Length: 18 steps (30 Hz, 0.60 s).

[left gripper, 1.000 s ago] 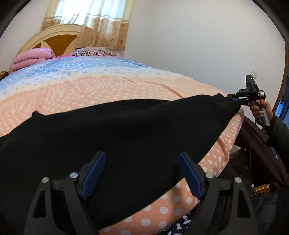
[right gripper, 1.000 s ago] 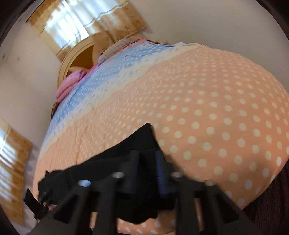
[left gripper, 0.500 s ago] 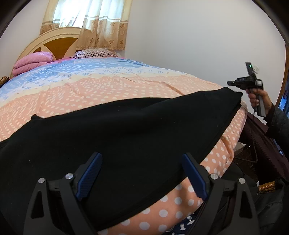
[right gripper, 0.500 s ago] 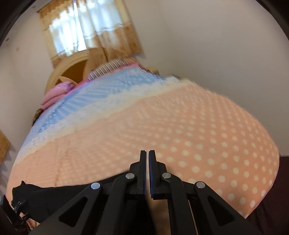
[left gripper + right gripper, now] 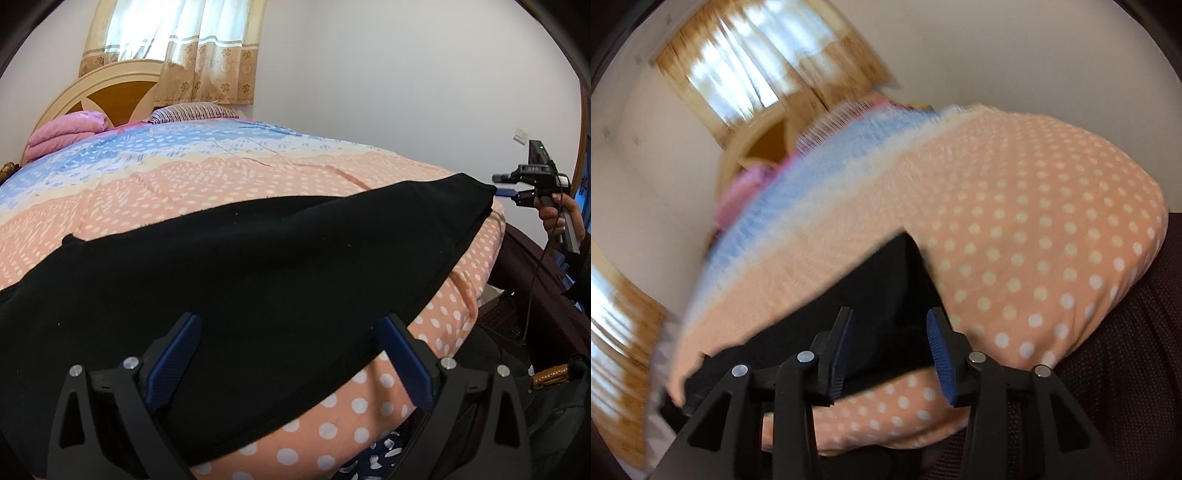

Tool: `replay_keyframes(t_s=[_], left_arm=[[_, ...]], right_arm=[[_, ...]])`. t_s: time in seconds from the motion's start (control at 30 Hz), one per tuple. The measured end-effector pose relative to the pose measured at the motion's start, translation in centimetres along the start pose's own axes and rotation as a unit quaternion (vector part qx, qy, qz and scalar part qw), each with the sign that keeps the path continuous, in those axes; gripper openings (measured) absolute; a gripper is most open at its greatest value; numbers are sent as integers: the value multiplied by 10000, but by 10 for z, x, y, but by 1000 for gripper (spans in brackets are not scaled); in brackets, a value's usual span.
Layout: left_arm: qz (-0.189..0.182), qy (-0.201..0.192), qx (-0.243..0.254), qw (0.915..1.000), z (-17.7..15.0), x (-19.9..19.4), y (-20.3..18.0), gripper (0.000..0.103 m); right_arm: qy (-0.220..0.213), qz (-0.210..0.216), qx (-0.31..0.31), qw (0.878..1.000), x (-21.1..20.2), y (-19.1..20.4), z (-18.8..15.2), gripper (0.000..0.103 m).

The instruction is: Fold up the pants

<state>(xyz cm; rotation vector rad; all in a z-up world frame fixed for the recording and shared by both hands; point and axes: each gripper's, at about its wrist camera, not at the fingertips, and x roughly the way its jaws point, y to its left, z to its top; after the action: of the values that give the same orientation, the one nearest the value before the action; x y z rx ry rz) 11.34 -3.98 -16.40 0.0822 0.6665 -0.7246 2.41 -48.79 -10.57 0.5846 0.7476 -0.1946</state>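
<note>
Black pants [image 5: 258,266] lie flat across the near edge of the bed, long side running left to right. My left gripper [image 5: 288,354] is open and empty, its blue-padded fingers just above the pants' near hem. My right gripper [image 5: 890,354] is open and empty, hovering over the right end of the pants [image 5: 871,295]. In the left wrist view the right gripper [image 5: 513,186] shows off the pants' right end, held in a hand, jaws apart. The right wrist view is motion-blurred.
The bed has a peach polka-dot and blue cover [image 5: 221,177]. Pink folded bedding [image 5: 62,133] and a striped pillow [image 5: 192,110] lie by the headboard. A dark maroon suitcase [image 5: 535,280] stands beside the bed at right. A curtained window [image 5: 173,48] is behind.
My right gripper let go of the pants' right end, lifted away shut, then opened and swung back down over that end. The left gripper stayed open and rose slightly.
</note>
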Motion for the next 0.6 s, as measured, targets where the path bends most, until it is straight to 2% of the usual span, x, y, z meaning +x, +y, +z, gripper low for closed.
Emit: replay_keyframes(t_s=[0.03, 0.07, 0.1, 0.17, 0.27, 0.33, 0.4, 0.47, 0.5, 0.53, 0.57, 0.6], left_arm=[[-4, -7, -12, 10000, 0, 0, 0, 99], [-23, -17, -34, 10000, 0, -1, 1, 99], [-45, -26, -64, 10000, 0, -1, 2, 99], [-38, -29, -66, 10000, 0, 0, 2, 99], [10, -4, 10, 10000, 2, 2, 0, 100], [3, -16, -2, 10000, 2, 2, 0, 100], [-23, -52, -20, 10000, 0, 2, 1, 100], [-44, -96, -19, 9999, -1, 2, 1, 100], [-48, -110, 0, 9999, -2, 2, 1, 100], [-47, -108, 35, 9999, -3, 2, 1, 100], [-45, -92, 75, 9999, -3, 1, 0, 100], [-48, -55, 131, 9999, -3, 1, 0, 100]], right_arm=[[53, -114, -6, 9999, 5, 1, -3, 26], [114, -179, -60, 9998, 10, 3, -6, 14], [116, -276, -189, 9994, 14, 8, -5, 10], [-106, -363, -388, 9985, 13, 17, 3, 10], [-785, -226, -825, 9932, -7, 39, 24, 9], [-1026, -116, -1166, 9878, -19, 51, 27, 9], [-963, -296, -1491, 9837, -22, 53, 19, 9], [-620, -358, -1550, 9853, -16, 41, 5, 10], [-309, -477, -1545, 9864, -9, 28, -5, 15], [-207, -621, -1545, 9858, -8, 21, -15, 34], [-189, -849, -1534, 9843, -10, 9, -26, 44], [-234, -885, -1510, 9843, -15, 1, -32, 54]])
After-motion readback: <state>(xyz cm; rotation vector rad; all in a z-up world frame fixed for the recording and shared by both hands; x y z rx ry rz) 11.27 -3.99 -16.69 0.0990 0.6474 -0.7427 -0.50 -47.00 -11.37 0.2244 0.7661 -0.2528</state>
